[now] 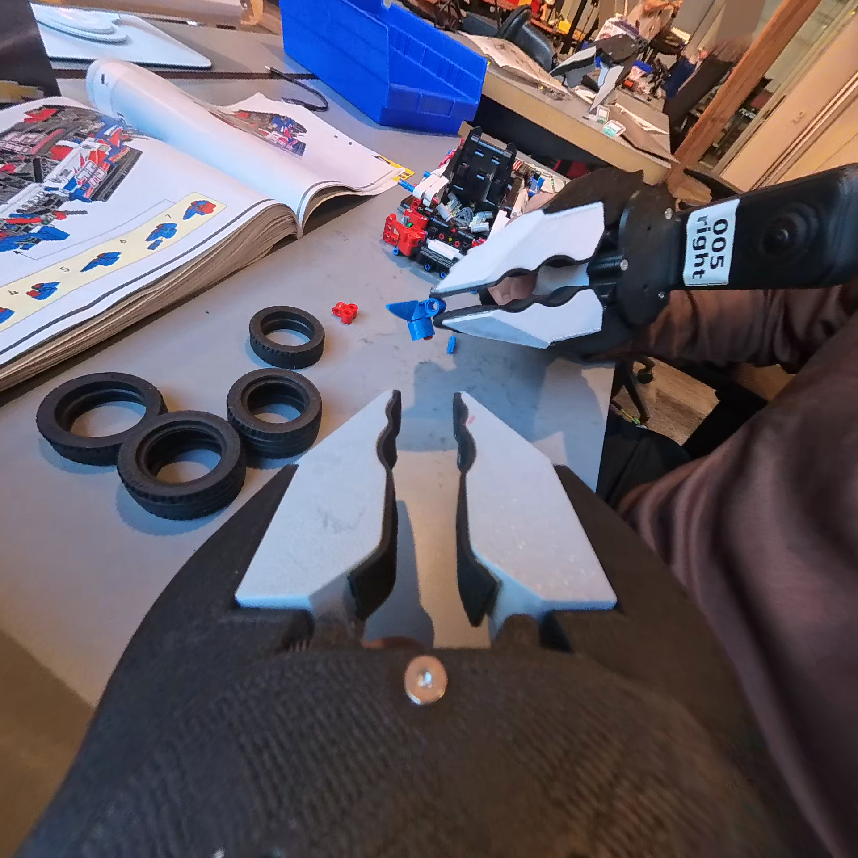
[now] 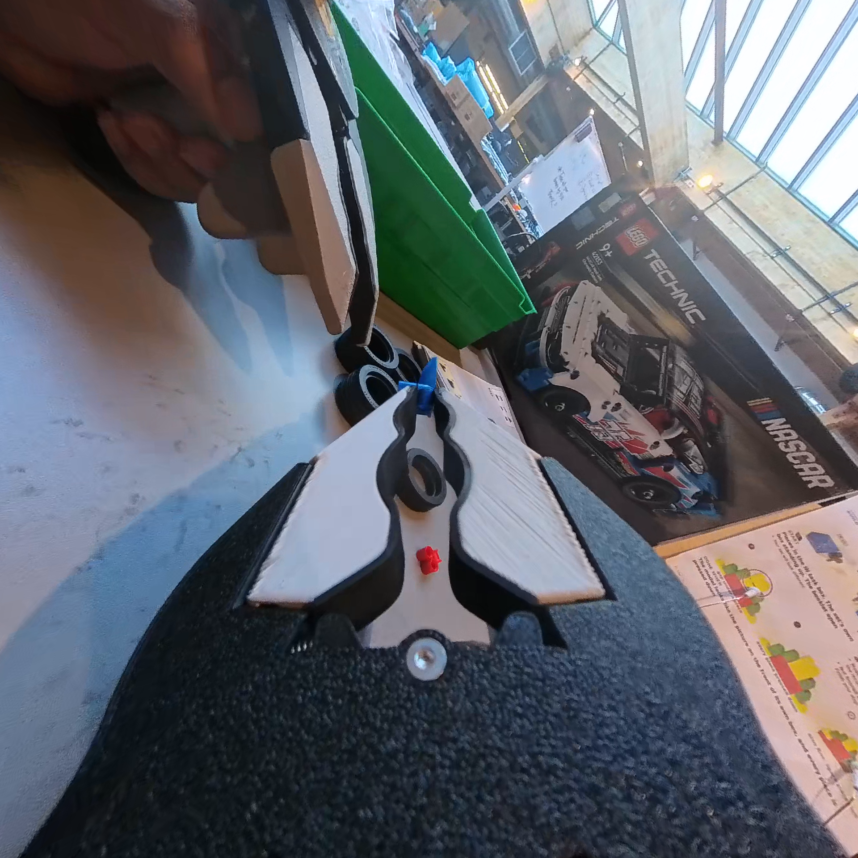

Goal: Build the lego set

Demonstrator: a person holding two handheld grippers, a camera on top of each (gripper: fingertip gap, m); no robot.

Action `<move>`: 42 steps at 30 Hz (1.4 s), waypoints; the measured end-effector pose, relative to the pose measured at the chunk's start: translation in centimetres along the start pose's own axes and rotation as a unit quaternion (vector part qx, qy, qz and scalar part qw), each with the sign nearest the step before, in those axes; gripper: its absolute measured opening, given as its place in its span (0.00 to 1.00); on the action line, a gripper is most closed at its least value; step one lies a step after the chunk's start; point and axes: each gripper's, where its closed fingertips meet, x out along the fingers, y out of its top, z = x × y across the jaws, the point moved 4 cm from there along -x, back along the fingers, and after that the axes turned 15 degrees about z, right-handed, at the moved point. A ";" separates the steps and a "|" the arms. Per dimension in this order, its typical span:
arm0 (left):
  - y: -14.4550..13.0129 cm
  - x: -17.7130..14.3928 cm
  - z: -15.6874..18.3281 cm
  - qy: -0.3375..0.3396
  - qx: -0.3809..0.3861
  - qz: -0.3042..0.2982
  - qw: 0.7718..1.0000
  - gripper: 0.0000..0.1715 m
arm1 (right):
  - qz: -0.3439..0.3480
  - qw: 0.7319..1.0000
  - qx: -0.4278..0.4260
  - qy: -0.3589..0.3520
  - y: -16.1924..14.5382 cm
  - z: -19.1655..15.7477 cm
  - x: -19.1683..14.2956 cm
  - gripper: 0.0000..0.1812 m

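Observation:
My right gripper (image 1: 436, 304) is shut on a small blue lego assembly (image 1: 415, 315), holding it just above the grey table (image 1: 69, 557); it also shows at the fingertips in the right wrist view (image 2: 425, 394). My left gripper (image 1: 426, 399) is open and empty, low over the table, a little short of the blue piece. A small red connector (image 1: 345, 311) lies left of the blue piece. A tiny blue pin (image 1: 451, 344) lies under the right gripper. The partly built black, red and white model (image 1: 459, 209) stands behind. Several black tyres (image 1: 181, 464) lie at the left.
An open instruction book (image 1: 139, 223) lies at the far left. A blue bin (image 1: 380, 60) stands at the back. A green bin (image 2: 427, 232) and the set's box (image 2: 650, 380) show in the right wrist view. The table's edge (image 1: 603, 418) runs close on the right. Between my right fingertips and the small red connector (image 1: 345, 311) there is roughly 11 centimetres. It is also in sight in the right wrist view (image 2: 427, 556).

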 end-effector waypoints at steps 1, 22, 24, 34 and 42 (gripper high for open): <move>0.0 0.0 0.0 0.000 0.001 -0.001 1.000 0.12 | 0.001 1.000 0.003 -0.001 0.0 0.1 0.0 0.04; -0.1 0.0 -0.2 0.011 0.011 -0.007 1.000 0.12 | 0.007 0.991 -0.133 0.018 0.2 -1.5 0.5 0.04; -0.1 -0.1 -0.4 0.017 0.019 -0.009 1.000 0.13 | 0.007 0.988 -0.149 0.024 0.3 -1.9 0.5 0.04; -0.5 0.0 -0.8 0.018 0.042 -0.034 0.998 0.17 | 0.027 0.976 -0.209 0.050 0.3 -3.0 0.8 0.04; -0.7 0.4 -0.8 0.001 0.050 -0.052 0.997 0.16 | 0.023 0.970 -0.231 0.077 -0.2 -4.0 1.1 0.04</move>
